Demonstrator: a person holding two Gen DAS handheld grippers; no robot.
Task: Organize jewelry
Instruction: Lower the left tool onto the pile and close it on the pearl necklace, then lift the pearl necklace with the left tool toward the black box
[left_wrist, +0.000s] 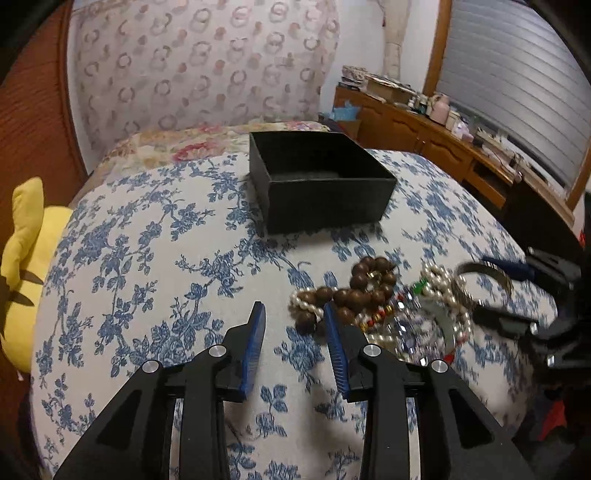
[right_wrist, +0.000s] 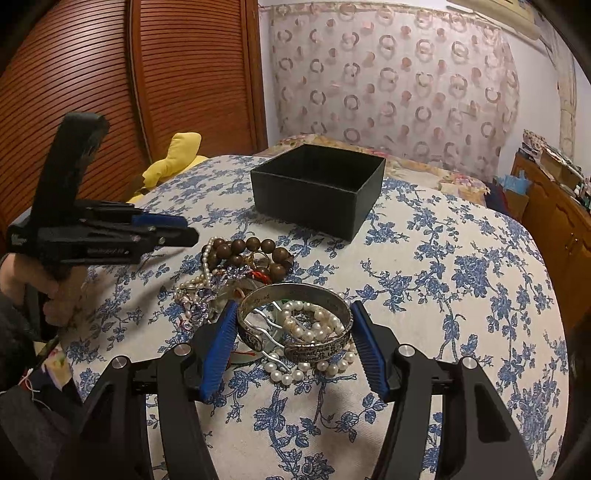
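A pile of jewelry lies on the blue-flowered bedspread: a brown wooden bead bracelet (left_wrist: 369, 284) (right_wrist: 255, 251), pearl strands (left_wrist: 443, 280) (right_wrist: 314, 325) and an engraved silver bangle (right_wrist: 295, 321) (left_wrist: 480, 271). An open black box (left_wrist: 317, 177) (right_wrist: 317, 188) stands behind the pile and looks empty. My right gripper (right_wrist: 291, 306) is open, its jaws on either side of the silver bangle, touching or nearly so. My left gripper (left_wrist: 293, 310) is open and empty just left of the wooden beads; it also shows in the right wrist view (right_wrist: 184, 229).
A yellow plush toy (left_wrist: 26, 258) (right_wrist: 173, 158) lies at the bed's left edge by a wooden slatted wardrobe (right_wrist: 110, 92). A cluttered wooden dresser (left_wrist: 443, 136) runs along the right under a shuttered window. A patterned curtain (right_wrist: 388, 81) hangs behind the bed.
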